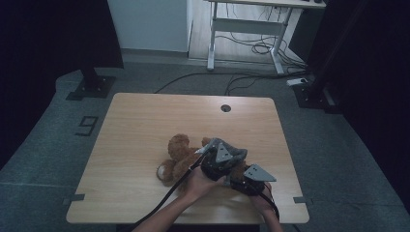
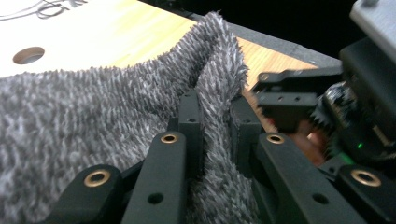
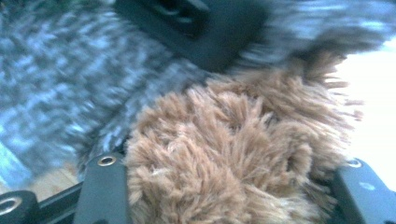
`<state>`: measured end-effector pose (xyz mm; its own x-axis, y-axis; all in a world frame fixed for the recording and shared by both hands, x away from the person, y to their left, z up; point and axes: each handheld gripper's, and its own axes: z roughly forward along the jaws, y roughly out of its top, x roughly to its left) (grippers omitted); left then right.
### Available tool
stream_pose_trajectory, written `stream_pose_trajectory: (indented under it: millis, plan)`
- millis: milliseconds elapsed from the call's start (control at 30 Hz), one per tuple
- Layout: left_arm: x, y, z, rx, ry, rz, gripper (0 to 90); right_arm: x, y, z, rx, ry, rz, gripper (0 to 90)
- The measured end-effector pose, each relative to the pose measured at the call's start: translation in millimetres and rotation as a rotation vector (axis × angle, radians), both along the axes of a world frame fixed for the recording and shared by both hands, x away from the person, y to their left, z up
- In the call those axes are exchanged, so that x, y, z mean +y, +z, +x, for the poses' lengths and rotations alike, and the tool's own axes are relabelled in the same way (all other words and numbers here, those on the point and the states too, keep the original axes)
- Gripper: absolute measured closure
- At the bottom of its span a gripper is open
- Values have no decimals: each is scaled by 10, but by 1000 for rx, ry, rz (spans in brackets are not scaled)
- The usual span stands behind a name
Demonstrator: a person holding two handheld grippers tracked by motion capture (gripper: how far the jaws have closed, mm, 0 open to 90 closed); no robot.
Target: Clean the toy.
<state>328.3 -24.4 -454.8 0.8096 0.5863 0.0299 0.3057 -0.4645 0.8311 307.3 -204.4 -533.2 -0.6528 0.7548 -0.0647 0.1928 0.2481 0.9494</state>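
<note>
Fingers (image 2: 189, 126) of left gripper (image 1: 218, 159) pinched on fuzzy grey knit garment (image 2: 93, 107), right gripper (image 1: 249, 181) clamping brown plush teddy bear (image 1: 179, 153) mid-table: best pull fabric evenly, bear held steady.

On my table (image 1: 145, 121) I count one teddy bear (image 1: 176, 157), brown and plush. One grey fleece cloth (image 2: 84, 112) lies at it. I hold two grippers: one left gripper (image 2: 212, 135) and one right gripper (image 3: 224, 186), each with two black jaws. The tabletop has one round hole (image 1: 226, 108). Beyond the table stand one white desk (image 1: 251, 24) and two black stand bases (image 1: 92, 87) on the floor.
</note>
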Motion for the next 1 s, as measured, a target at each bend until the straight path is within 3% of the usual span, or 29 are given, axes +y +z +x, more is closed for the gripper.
stream_pose_trajectory:
  millis: [67,100,133,167,200,333,367,400,433,467,500,533,633,700,733,933,1000]
  plan:
    - [184,-22,21,-15,42,32,792,7,-1,3,5,-11,9,411]
    - [184,-22,21,-15,42,32,793,7,-1,3,5,-11,9,411]
    - [343,-51,71,21,54,7,795,6,-1,2,2,-12,14,411]
    - [343,-51,71,21,54,7,796,12,2,-1,0,-11,16,411]
    - [476,-68,84,37,61,-17,797,24,6,-5,-2,-11,17,411]
    - [628,-32,46,35,75,-45,797,45,10,-8,-8,-16,11,413]
    - [742,10,23,21,98,-55,797,28,1,-4,-8,-12,18,414]
    - [742,10,23,21,98,-55,796,28,1,-4,-8,-12,18,414]
    - [886,35,28,10,138,-58,797,17,-5,-10,-11,-10,18,414]
    - [886,35,28,10,138,-58,797,17,-5,-10,-11,-10,18,414]
    - [1055,25,64,32,167,-77,796,11,-11,-19,-17,-5,19,414]
    - [1055,25,64,32,167,-77,797,11,-11,-19,-17,-5,19,414]
    - [1339,-47,67,47,220,-73,797,11,-13,-20,-23,-1,17,414]
    - [1400,-70,63,54,230,-77,797,11,-12,-20,-23,-1,17,414]
    - [1511,-120,63,64,251,-71,797,10,-14,-20,-23,-1,19,414]
    - [1765,-247,117,90,329,-46,796,5,-20,-24,-23,-4,22,414]
    - [1826,-235,108,94,336,-73,796,-5,-20,-29,-22,-3,24,415]
